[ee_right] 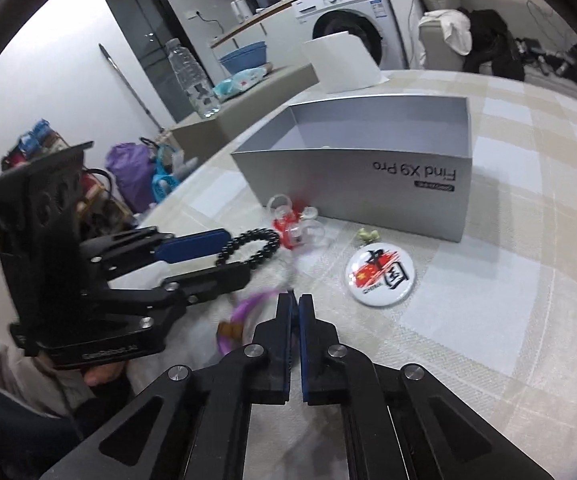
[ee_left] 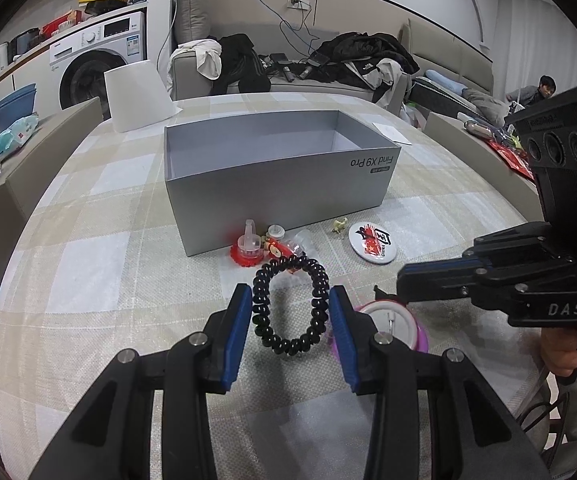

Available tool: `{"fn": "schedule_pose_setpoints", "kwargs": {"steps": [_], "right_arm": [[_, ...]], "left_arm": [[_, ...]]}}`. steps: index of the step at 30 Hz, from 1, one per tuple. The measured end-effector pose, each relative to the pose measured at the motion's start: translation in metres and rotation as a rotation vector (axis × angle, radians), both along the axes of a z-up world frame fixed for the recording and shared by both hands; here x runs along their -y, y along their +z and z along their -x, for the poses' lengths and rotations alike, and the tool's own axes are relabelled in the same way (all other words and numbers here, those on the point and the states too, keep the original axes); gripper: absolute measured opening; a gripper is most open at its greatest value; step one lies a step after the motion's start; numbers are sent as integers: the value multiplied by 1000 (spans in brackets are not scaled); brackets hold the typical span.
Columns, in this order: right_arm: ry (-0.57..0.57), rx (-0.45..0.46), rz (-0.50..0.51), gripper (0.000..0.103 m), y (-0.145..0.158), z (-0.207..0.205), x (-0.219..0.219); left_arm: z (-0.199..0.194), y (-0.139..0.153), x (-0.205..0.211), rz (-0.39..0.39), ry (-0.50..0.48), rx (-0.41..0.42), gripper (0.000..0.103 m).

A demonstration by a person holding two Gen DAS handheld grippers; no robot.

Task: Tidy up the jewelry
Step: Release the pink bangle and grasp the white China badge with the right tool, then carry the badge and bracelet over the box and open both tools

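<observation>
Nearest me, my left claw [ee_left: 290,300] stands released, its blue pads flanking the black beaded bracelet [ee_left: 288,308] on the checked desk [ee_left: 100,264]; I cannot tell whether they touch it. My right claw [ee_right: 298,300] is clenched on nothing, beside a purple-rimmed round badge [ee_left: 392,322]. Beyond lie red and clear plastic trinkets [ee_left: 254,244], a small pale charm [ee_left: 340,225] and a white flag-printed round badge [ee_left: 372,242]. Farther off, the grey open cardboard box [ee_left: 280,176] looks empty, so I judge sorting barely begun. Its tall near wall must be cleared.
</observation>
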State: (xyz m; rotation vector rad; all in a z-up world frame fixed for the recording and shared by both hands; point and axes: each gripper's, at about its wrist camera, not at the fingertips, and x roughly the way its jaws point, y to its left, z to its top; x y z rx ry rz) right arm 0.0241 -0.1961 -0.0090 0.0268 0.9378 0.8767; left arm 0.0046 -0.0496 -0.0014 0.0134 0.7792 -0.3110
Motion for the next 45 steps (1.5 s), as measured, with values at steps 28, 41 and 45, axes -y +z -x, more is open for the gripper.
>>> {"fn": "schedule_pose_setpoints", "kwargs": {"steps": [28,41,45], "right_arm": [[-173,191,372,41,-8,-19,-34],[-160,235,160,41,31,-2,-12],[-193,267,108,41,48,-3,-7]], "left_arm": [[-1,-1,-3,9,10,8,34],[-2,21,-7,29,37,90,34],[-7,31,-6,25,42,138,34]]}}
